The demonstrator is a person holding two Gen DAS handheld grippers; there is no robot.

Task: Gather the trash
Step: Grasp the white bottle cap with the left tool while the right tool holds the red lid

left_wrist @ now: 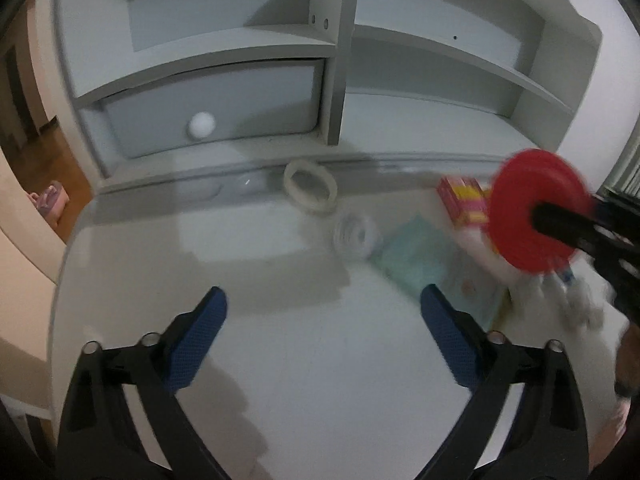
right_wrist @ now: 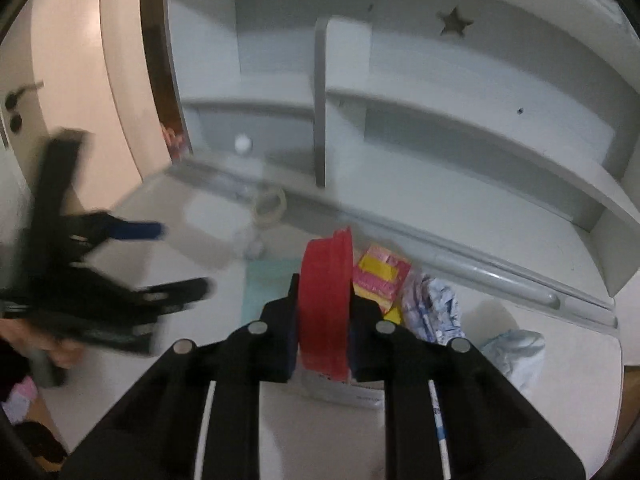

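Note:
My right gripper [right_wrist: 323, 304] is shut on a red round lid [right_wrist: 326, 300], held edge-on above the white desk [right_wrist: 320, 432]; the lid also shows in the left wrist view [left_wrist: 536, 212]. My left gripper [left_wrist: 322, 308] is open and empty over the desk, seen blurred in the right wrist view [right_wrist: 176, 260]. Trash lies at the desk's right: a pink and yellow wrapper [right_wrist: 380, 276], a teal packet [left_wrist: 416, 256], crumpled white-blue plastic [right_wrist: 434, 308] and a clear crumpled piece [left_wrist: 354, 236].
A tape roll [left_wrist: 310, 188] lies near the back of the desk. A white shelf unit [left_wrist: 340, 52] with a drawer and round knob [left_wrist: 202, 124] stands behind. A door and wooden floor [left_wrist: 48, 148] are at the left.

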